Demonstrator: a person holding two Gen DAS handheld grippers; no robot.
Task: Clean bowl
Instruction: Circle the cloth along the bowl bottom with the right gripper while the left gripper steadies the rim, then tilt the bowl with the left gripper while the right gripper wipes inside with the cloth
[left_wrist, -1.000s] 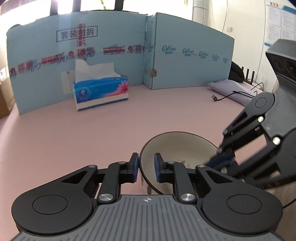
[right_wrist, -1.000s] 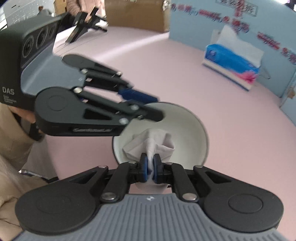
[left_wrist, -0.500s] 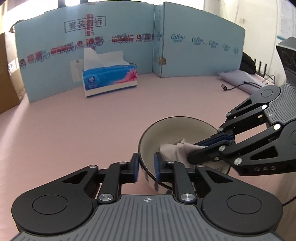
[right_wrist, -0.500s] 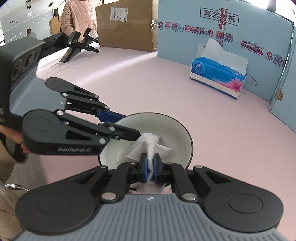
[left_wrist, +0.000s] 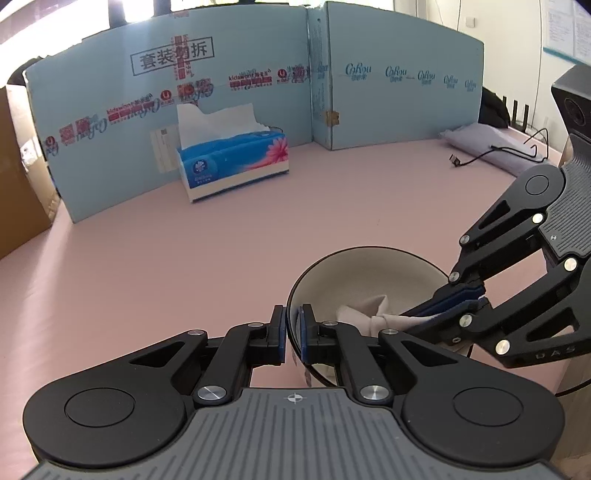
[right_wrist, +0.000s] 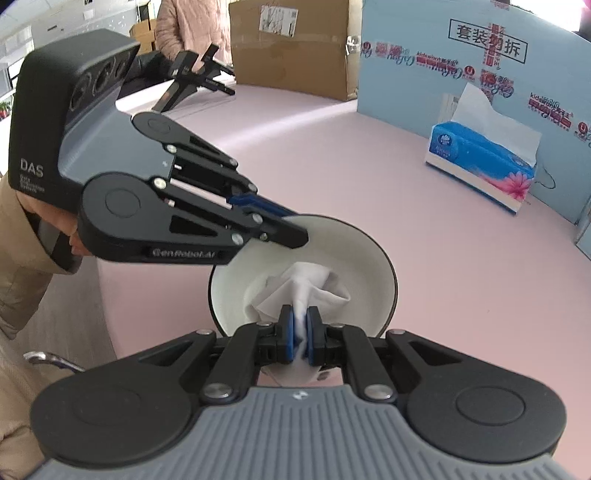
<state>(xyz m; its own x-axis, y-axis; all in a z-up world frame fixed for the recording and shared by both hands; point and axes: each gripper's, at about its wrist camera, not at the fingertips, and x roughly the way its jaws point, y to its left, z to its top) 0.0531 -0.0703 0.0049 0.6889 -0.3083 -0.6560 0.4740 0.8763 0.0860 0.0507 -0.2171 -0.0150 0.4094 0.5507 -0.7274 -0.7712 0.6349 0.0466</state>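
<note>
Left hand-held gripper (left_wrist: 293, 334) clamped tighter on bowl (left_wrist: 369, 266) rim, open tabletop (left_wrist: 184, 266) beyond

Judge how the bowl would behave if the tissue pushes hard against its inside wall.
The bowl looks glazed and smooth, so it would probably slide on the pink table. Its rounded wall suggests it could tip, though the left gripper clamps its rim. The tissue in the right gripper is crumpled, likely yielding first.
</note>
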